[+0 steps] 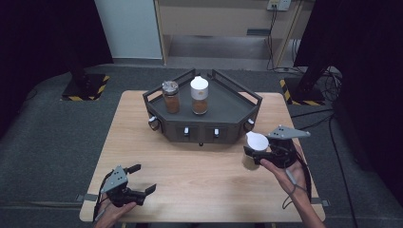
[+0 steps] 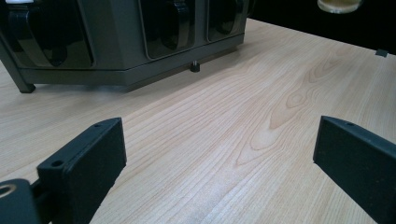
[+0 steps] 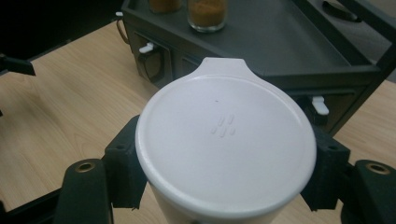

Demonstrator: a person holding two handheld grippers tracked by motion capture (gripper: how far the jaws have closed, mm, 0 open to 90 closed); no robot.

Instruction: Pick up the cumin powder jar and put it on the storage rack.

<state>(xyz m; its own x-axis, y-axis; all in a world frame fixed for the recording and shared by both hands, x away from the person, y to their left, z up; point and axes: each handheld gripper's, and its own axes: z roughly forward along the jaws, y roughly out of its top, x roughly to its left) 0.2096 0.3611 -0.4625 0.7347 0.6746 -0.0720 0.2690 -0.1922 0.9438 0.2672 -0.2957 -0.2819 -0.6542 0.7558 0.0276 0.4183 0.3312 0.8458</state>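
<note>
Right gripper [image 1: 253,156], at approx. 4 o'clock on the wooden table [image 1: 199,190], clamps a white-lidded jar [image 1: 254,148] between both jaws, held w/ the jar just off the front-right corner of the dark grey rack [image 1: 237,128]; in the right gripper view the jar's round lid [image 3: 226,142] sits squarely between the two black pads [image 3: 123,163], which press its sides (lid tab points toward the rack). Left gripper [image 1: 138,179], at approx. 7 o'clock near the table's front edge, has its jaws spread wide w/ nothing between them; the left gripper view shows bare wood grain betw. the pads [image 2: 88,163], the rack's base beyond at 11 o'clock. On the rack's top tray stand two more jars of brown powder: a metal-capped jar [image 1: 171,97] and, just beside it, a taller white-capped jar [image 1: 199,96], both upright, at 12 o'clock on the table.
</note>
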